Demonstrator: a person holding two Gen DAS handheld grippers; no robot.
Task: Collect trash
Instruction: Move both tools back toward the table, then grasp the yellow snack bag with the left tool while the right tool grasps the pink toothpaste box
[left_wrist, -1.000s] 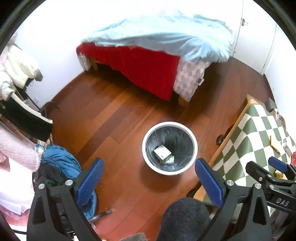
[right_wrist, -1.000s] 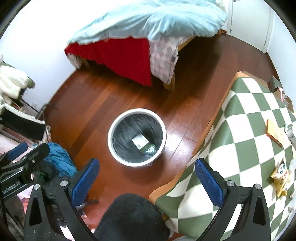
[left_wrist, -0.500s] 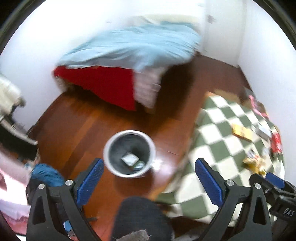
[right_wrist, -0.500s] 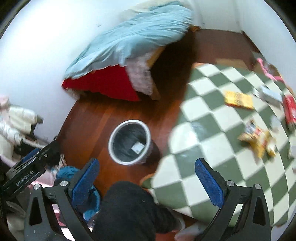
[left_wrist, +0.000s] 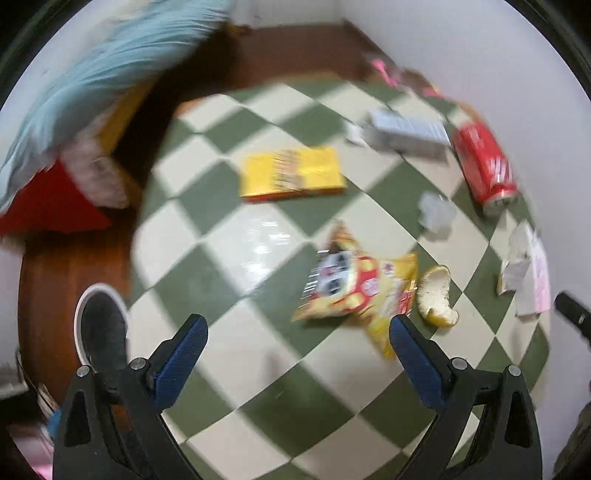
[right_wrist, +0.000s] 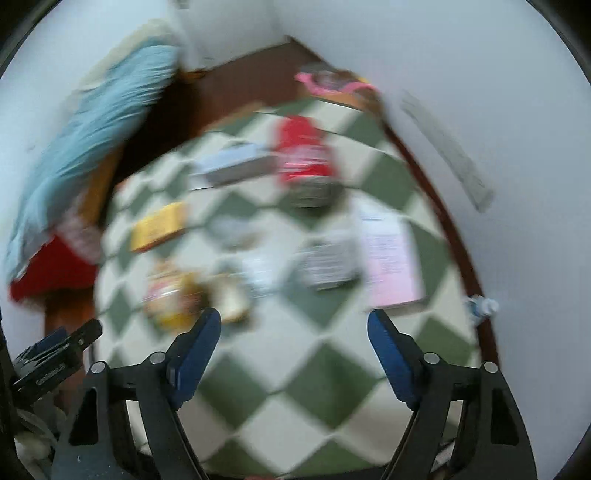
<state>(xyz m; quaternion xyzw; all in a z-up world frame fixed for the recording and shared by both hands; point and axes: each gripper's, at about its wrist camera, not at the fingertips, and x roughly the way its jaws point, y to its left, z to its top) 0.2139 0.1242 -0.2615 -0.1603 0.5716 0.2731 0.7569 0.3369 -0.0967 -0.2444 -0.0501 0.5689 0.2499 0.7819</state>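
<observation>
We hold our left gripper (left_wrist: 297, 334) wide apart with nothing in it. Our right gripper (right_wrist: 294, 328) has just been closing, empty. The chip bag (left_wrist: 360, 290) lies at one o'clock, so we can grab it.

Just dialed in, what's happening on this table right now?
A person is clearing trash with two handheld grippers. The left gripper and right gripper hang over the checkered table, jaws open with nothing in them; the right jaws have just been closing. Still lying there: a snack bag, a yellow box, a red can and crumpled paper. The trash bin stands on the floor beside it.
</observation>
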